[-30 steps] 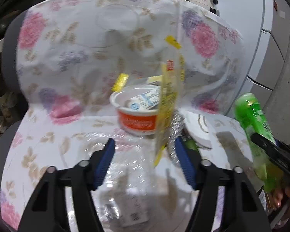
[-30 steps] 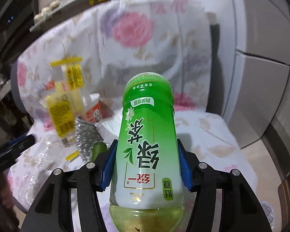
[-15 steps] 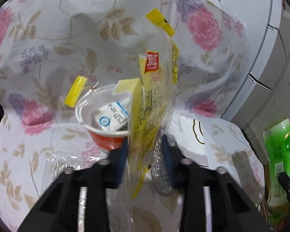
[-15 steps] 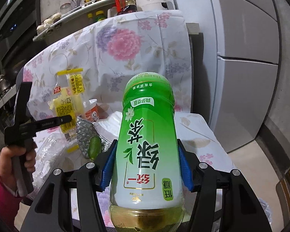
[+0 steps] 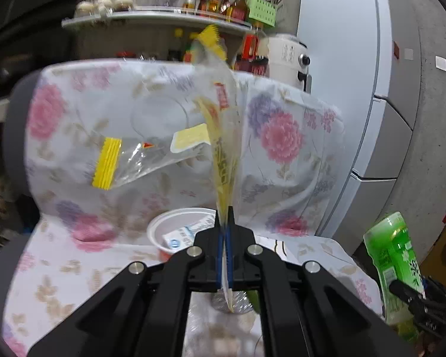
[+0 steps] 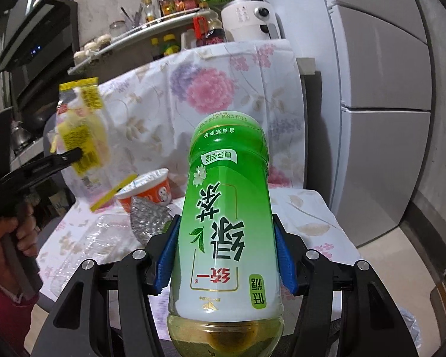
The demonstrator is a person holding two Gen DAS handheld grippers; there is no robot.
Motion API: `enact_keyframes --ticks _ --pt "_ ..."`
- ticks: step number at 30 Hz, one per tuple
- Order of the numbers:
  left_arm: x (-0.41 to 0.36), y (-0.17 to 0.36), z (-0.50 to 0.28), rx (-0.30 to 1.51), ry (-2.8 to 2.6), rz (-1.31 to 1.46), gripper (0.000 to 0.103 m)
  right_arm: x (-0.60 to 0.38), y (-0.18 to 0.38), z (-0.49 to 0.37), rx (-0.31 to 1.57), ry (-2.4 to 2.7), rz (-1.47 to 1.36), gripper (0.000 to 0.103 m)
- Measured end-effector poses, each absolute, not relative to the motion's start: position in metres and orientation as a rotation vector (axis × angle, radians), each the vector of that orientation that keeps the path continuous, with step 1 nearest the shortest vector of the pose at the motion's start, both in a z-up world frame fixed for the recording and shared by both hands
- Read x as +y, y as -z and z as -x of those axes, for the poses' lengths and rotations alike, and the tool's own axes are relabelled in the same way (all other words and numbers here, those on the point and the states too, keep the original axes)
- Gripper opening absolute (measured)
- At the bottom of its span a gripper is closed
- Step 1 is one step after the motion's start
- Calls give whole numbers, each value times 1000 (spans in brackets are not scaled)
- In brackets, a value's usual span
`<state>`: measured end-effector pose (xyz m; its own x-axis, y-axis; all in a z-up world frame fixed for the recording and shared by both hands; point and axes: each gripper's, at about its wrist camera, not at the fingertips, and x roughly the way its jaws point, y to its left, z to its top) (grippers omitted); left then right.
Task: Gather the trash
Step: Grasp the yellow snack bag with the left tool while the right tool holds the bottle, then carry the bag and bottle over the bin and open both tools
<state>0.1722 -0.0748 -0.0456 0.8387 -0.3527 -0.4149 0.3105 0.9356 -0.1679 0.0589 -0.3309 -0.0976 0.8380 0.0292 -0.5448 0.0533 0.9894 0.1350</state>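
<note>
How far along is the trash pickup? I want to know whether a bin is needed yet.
No bin or finished pile shows. In hand: the left gripper pinches the yellow wrapper clear of the seat; the right gripper clamps the green bottle. Left: the orange cup, foil piece and clear plastic.

Clear plastic wrapper [image 5: 223, 160] with yellow print: off the seat, standing edge-on, lower end pinched. Green tea bottle [image 6: 226, 226]: label upside down, some liquid inside, clamped at the sides. Instant-noodle cup [image 5: 178, 229]: upright on floral cover, small carton inside. Crumpled foil [image 6: 148, 217] beside it.
</note>
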Motion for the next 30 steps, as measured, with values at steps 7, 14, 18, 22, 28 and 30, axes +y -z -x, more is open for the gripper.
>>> enact_keyframes --ticks 7,14,18,22,28,30 --pt "-50 47 -132 484 353 109 0 -324 87 -41 564 -2 -155 58" --pt "-73 70 -95 540 466 111 0 -329 82 -13 565 29 -158 58" --pt "-104 82 -80 558 557 88 0 -339 75 7 556 80 -138 58" --pt "-141 96 -65 591 664 39 0 -358 73 31 551 165 -124 58" --pt "-203 110 -41 609 838 -33 0 -401 82 69 569 304 -165 58" --pt "-225 112 -32 607 899 -54 0 -416 85 83 574 352 -177 58"
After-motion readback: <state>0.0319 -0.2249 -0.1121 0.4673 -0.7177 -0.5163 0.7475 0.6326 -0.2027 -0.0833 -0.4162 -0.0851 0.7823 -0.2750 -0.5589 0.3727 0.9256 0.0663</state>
